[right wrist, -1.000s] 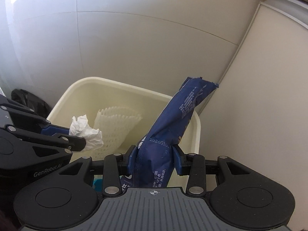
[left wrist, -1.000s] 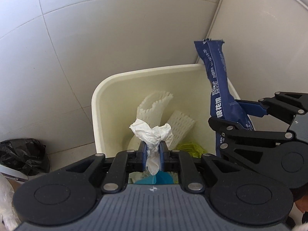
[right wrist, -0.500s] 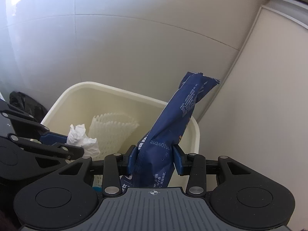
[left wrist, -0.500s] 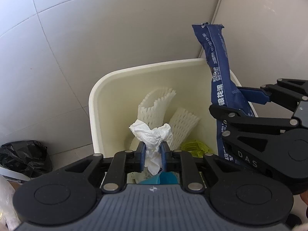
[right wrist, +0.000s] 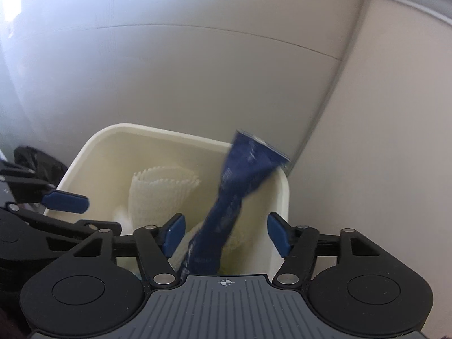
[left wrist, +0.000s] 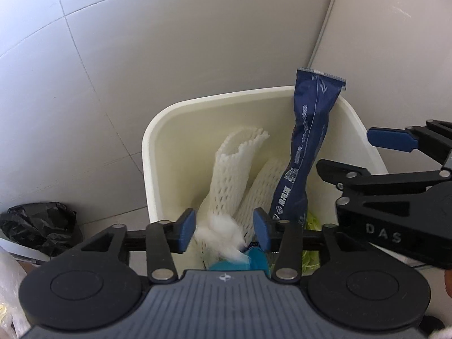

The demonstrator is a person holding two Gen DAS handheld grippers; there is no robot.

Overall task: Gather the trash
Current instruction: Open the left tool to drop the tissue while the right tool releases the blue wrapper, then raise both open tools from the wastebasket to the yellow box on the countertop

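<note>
- Left gripper (left wrist: 224, 230): poised over the open bin, pointing steeply down; jaws opening, blue pads spread. The crumpled white tissue (left wrist: 223, 233) shows blurred in the gap, neither pad pressing on it.
- Right gripper (right wrist: 226, 233): over the bin's right side; jaws opening, pads wide apart. The blue wrapper (right wrist: 231, 206) passes between them, touching neither, blurred.
- Bin (left wrist: 147, 169): cream plastic, rounded corners, on a tiled floor (left wrist: 84, 84) beside a pale wall panel (left wrist: 395, 56).
- Blue wrapper, as the left camera shows it (left wrist: 305, 155): long, dark blue with white print, standing nearly upright inside the bin; its crimped top leans at the far right corner and pokes above the rim.
- White foam netting (left wrist: 234, 169): two sleeves propped inside the bin, left of the wrapper.
- Green scrap (left wrist: 312, 220): at the bin's bottom, right of the wrapper's foot.
- Teal item (left wrist: 248, 260): at the bin's bottom, partly hidden by the left gripper; kind not discernible.
- Black plastic bag (left wrist: 39, 226): crumpled on the floor, left of the bin, apart from it.
</note>
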